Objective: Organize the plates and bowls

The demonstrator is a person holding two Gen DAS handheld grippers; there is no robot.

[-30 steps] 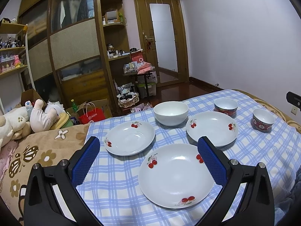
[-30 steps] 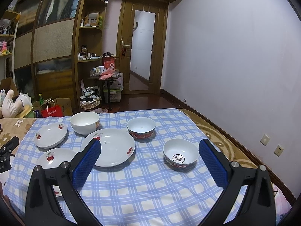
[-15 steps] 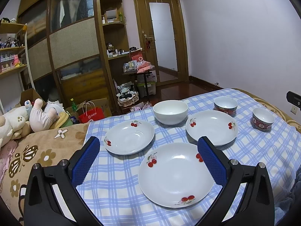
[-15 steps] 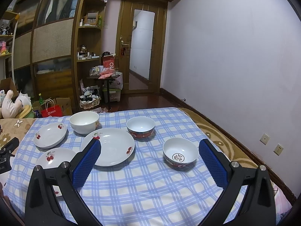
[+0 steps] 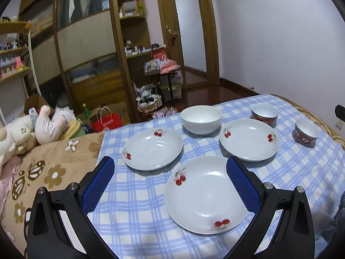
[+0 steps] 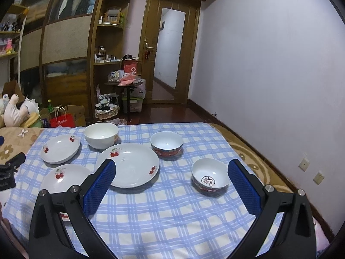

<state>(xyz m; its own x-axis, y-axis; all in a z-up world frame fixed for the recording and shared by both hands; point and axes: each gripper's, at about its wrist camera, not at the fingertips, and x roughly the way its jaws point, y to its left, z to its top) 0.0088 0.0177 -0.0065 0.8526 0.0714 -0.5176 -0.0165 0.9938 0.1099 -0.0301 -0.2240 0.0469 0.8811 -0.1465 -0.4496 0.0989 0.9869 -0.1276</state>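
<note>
Three white cherry-print plates lie on the blue checked cloth: a near plate (image 5: 204, 194), a left plate (image 5: 153, 147) and a right plate (image 5: 249, 139). Behind them stands a plain white bowl (image 5: 201, 119). Two red-patterned bowls sit to the right, one far (image 5: 264, 113) and one nearer (image 5: 306, 132). My left gripper (image 5: 170, 185) hangs open over the near plate, holding nothing. In the right wrist view my right gripper (image 6: 172, 187) is open above the cloth, with the marked bowl (image 6: 210, 177) by its right finger and the big plate (image 6: 131, 165) by its left.
The cloth covers a bed with a brown flowered blanket (image 5: 49, 168) and plush toys (image 5: 28, 129) at the left. Beyond the bed's far edge are a red bag (image 5: 106, 124), a cluttered small table (image 5: 163, 69) and wooden cabinets. A white wall runs along the right.
Both grippers have drifted very slightly; the dishes sit a touch higher in both views. Nothing was taken hold of or let go.
</note>
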